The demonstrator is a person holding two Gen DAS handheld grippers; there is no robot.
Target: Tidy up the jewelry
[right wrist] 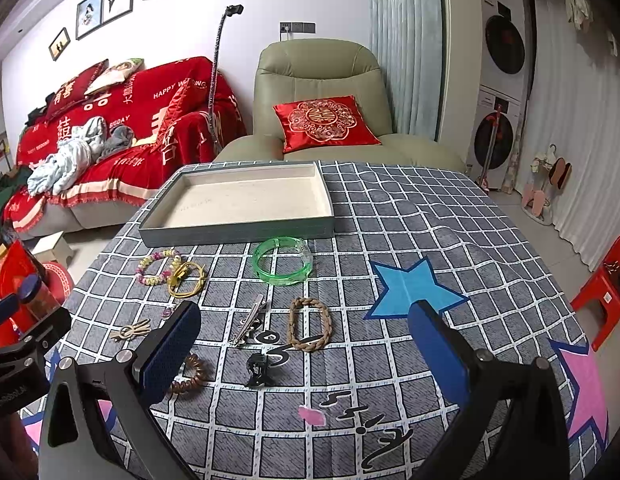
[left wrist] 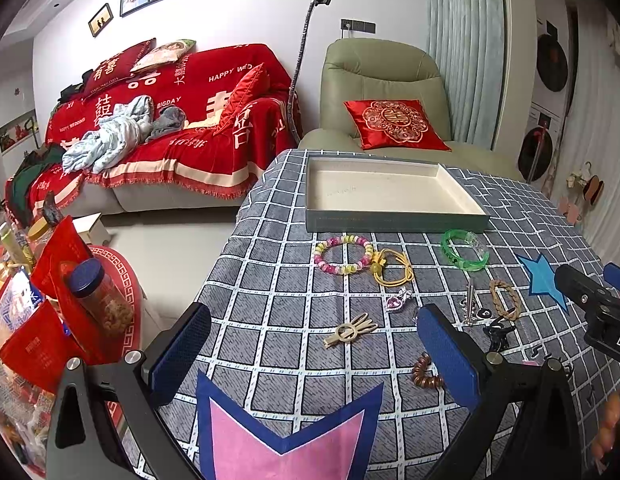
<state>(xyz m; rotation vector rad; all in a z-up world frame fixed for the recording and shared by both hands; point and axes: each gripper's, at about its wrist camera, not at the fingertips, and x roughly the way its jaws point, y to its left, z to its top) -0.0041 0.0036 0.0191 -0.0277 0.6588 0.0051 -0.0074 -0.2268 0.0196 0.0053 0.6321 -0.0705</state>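
Both my claws hang above the checked tablecloth [right wrist: 410,216] with nothing in them: my left gripper [left wrist: 314,356] has its blue pads spread wide, and my right gripper [right wrist: 306,352] is spread just as wide. The tray [right wrist: 238,230] sits empty at the far side of the table, and all the jewelry lies loose in front of it: the green bangle [right wrist: 284,262] just beside the tray's near wall, the pastel bead bracelet [left wrist: 343,255] touching the yellow cord loop [left wrist: 392,266], then the braided brown ring [right wrist: 310,324], the silver clip [right wrist: 249,320], the pink heart charm [left wrist: 397,301], the beige hair clip [left wrist: 350,332], the black claw clip [right wrist: 259,370] and the brown spiral tie [left wrist: 426,372] nearest me. Here's my worry: the pieces are flat and small on soft cloth, so my pads could pinch fabric and drag the neighbours along, and the bracelet and the cord may come up together. The bangle looks slick and could squirt out of a squeeze. My two claws are near each other too, so crossing reaches could collide. Hard to read: the tangle around the silver clip, part of which my left finger hides, and the spiral tie half behind my right finger.
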